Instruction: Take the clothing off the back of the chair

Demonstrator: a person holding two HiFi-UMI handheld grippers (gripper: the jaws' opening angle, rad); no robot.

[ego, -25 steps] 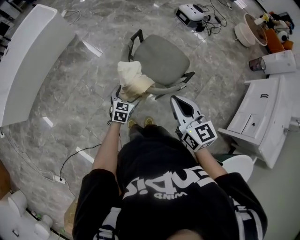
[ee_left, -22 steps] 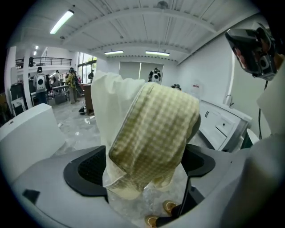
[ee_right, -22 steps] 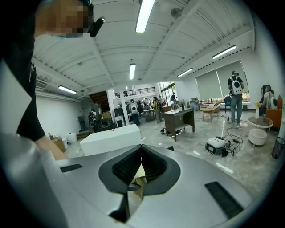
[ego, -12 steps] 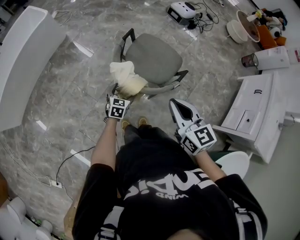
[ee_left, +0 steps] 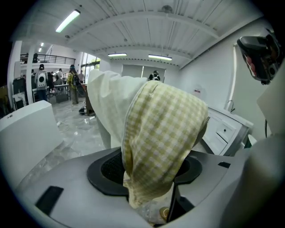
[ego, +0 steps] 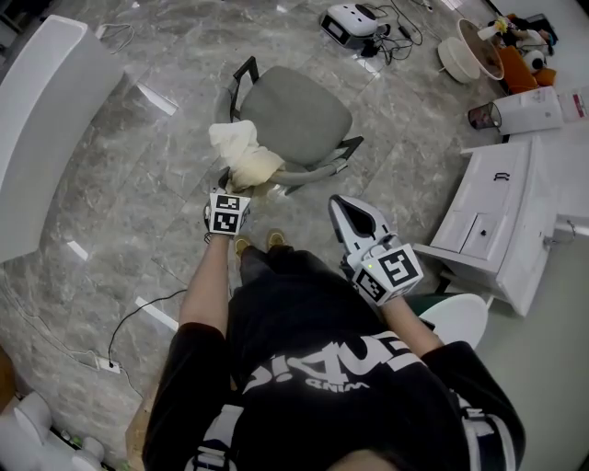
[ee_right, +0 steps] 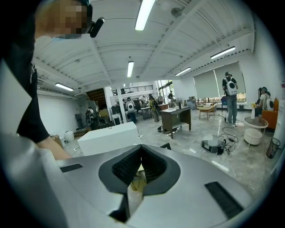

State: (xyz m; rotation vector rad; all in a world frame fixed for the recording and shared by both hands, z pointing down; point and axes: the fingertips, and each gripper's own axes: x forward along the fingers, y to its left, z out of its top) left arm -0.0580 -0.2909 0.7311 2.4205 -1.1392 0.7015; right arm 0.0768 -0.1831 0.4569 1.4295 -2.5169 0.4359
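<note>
A cream and yellow-checked piece of clothing (ego: 241, 155) hangs over the back of a grey office chair (ego: 296, 106). My left gripper (ego: 236, 190) reaches into its lower end. In the left gripper view the checked cloth (ee_left: 160, 133) fills the gap, and the closing jaws of my left gripper (ee_left: 151, 167) press on it from both sides. My right gripper (ego: 351, 204) hovers apart, to the right of the chair back. In the right gripper view the pads of my right gripper (ee_right: 141, 156) meet with nothing between them.
A white cabinet (ego: 497, 230) stands at the right, with a round white stool (ego: 465, 317) near it. A long white table (ego: 46, 120) lies at the left. A device with cables (ego: 354, 20) sits beyond the chair. A cable (ego: 138, 317) runs on the floor.
My left gripper has sunk slightly at the cloth's lower end. The right gripper has kept still.
</note>
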